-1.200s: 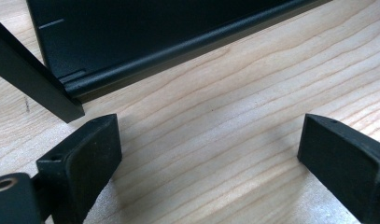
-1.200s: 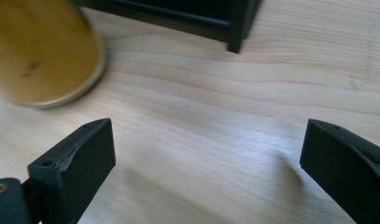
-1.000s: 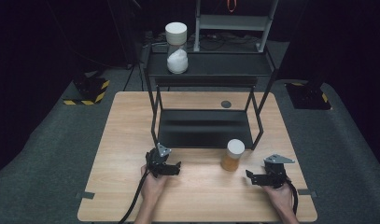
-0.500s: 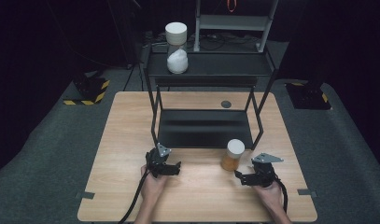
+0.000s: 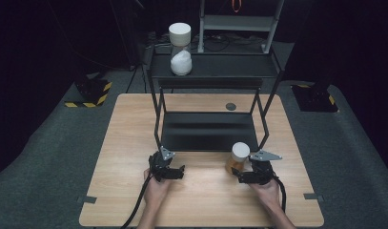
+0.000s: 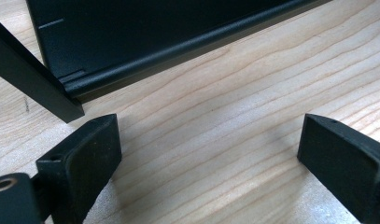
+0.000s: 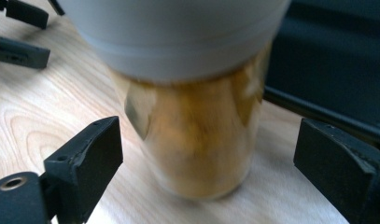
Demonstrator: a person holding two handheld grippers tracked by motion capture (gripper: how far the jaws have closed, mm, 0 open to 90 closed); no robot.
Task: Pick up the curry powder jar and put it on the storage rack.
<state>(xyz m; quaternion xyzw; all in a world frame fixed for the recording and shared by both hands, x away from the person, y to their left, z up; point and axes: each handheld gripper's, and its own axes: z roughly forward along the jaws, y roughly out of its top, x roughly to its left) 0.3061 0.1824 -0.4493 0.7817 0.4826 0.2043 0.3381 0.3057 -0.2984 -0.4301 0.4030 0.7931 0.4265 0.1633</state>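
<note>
While both tools (image 5: 178,172) (image 5: 240,177) gape empty, right closing round jar (image 7: 197,140); wood table (image 5: 206,200), dark room.

My high view looks down on the table (image 5: 134,138) from above; each gripper view sits close, low over its wood, facing the black rack (image 6: 145,42).

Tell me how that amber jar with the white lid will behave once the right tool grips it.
The jar looks like smooth clear glass or plastic, so it may slip under a light squeeze. It stands tall and narrow with a broad white lid, so a sideways nudge could tip it. It seems mostly full, so probably heavy for its size. The right tool straddles it with jaws just closing, not yet touching.
</note>
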